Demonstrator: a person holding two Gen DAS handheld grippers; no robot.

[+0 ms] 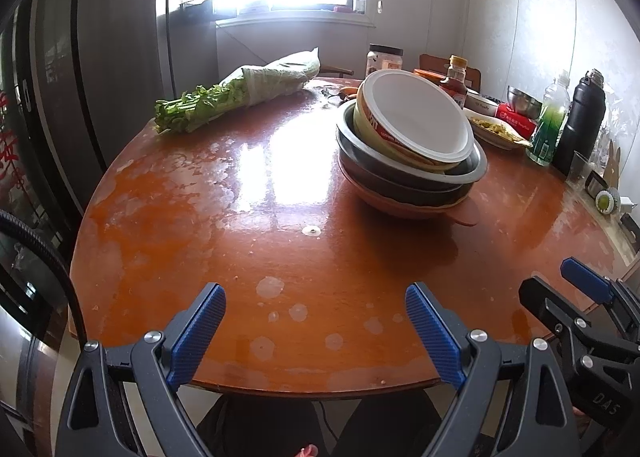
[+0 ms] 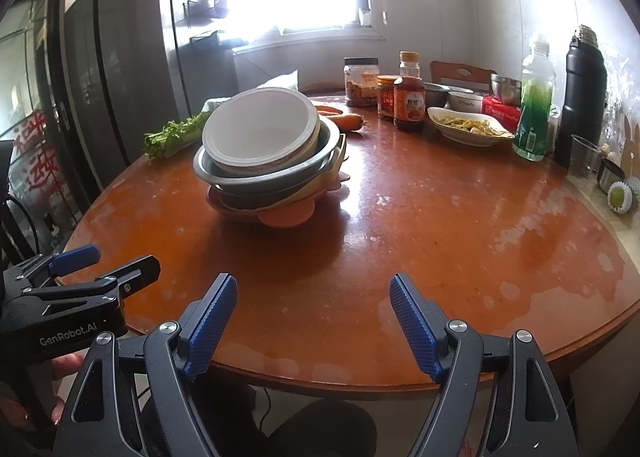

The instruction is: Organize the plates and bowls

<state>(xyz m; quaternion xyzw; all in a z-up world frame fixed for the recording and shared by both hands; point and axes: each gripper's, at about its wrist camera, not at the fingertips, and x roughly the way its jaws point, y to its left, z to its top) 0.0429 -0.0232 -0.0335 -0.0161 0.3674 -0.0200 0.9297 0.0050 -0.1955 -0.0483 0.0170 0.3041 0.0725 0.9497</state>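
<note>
Left gripper [image 1: 316, 333] wide open with nothing between the blue pads, hanging over the near edge of the tabletop [image 1: 240, 249]; same story for the right gripper [image 2: 314, 321], jaws apart, empty, also parked over the near edge. Honestly looks sketchy from here: top bowl [image 1: 416, 119] sitting tilted in the stack of bowls [image 1: 408, 165], not nested flat, so any nudge on the rim probably slides it off or rocks the whole pile. Could also go wrong by grabbing low and dragging the orange bottom dish [image 2: 280, 213] across the glossy wood, taking everything along. Smooth rims plus thin edges, likely slippery in those pads, so a shallow pinch might just pop loose. Crowded far edge too: sauce bottle [image 2: 409, 97], jar [image 2: 361, 81] and a plate of food [image 2: 468, 125] right behind, easy to knock on an overshoot. As for looks: stack roughly mid-table, well apart from both grippers, cream bowl with white inside on top, grey metal bowl [image 1: 412, 169] under it, more dishes below, orange one at the base. Bundle of greens [image 1: 224, 97] toward the far left edge, out of the way.
</note>
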